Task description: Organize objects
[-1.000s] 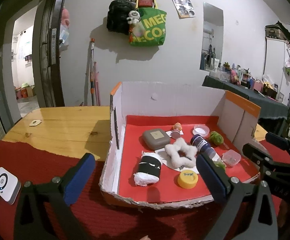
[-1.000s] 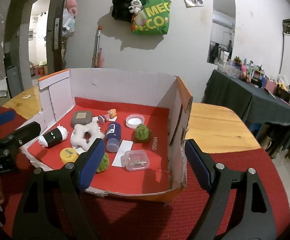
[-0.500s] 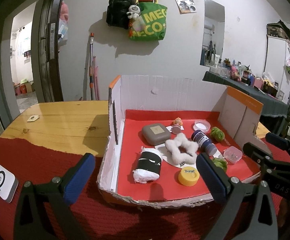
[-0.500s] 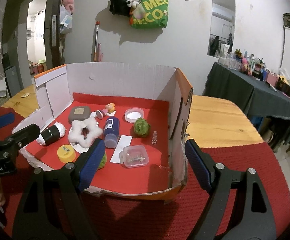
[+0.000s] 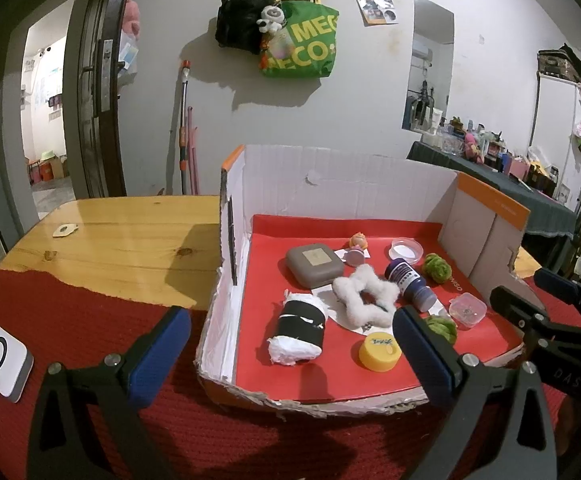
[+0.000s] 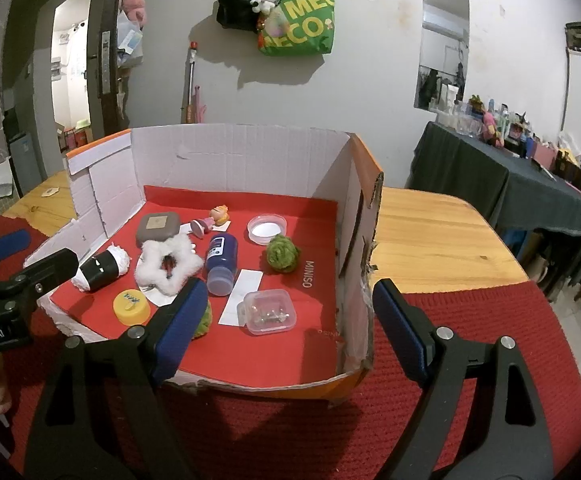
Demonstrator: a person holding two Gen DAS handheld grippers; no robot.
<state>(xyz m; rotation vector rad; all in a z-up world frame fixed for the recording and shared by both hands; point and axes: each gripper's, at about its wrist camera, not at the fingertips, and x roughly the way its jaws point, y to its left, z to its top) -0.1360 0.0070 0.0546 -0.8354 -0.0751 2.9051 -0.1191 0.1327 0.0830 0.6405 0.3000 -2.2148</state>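
An open cardboard box point(image 5: 342, 184) point(image 6: 234, 156) with a red floor holds a grey square case point(image 5: 314, 264), a white fluffy star scrunchie point(image 5: 364, 294), a blue bottle point(image 6: 220, 260) on its side, a black-and-white roll point(image 5: 298, 332), a yellow cap point(image 5: 379, 350), a clear small box point(image 6: 269, 311) and two green pompoms point(image 6: 282, 254). My left gripper point(image 5: 288, 320) hovers open before the box's near left corner. My right gripper point(image 6: 290, 296) hangs before the near right corner. Its jaws are opening with nothing between them.
The box rests on a wooden table point(image 5: 122, 240) partly covered by a red mat point(image 6: 470, 320). A white device point(image 5: 4, 360) lies on the mat at the left. A dark-clothed side table point(image 6: 510, 184) with clutter stands at the right. Bags hang on the wall behind.
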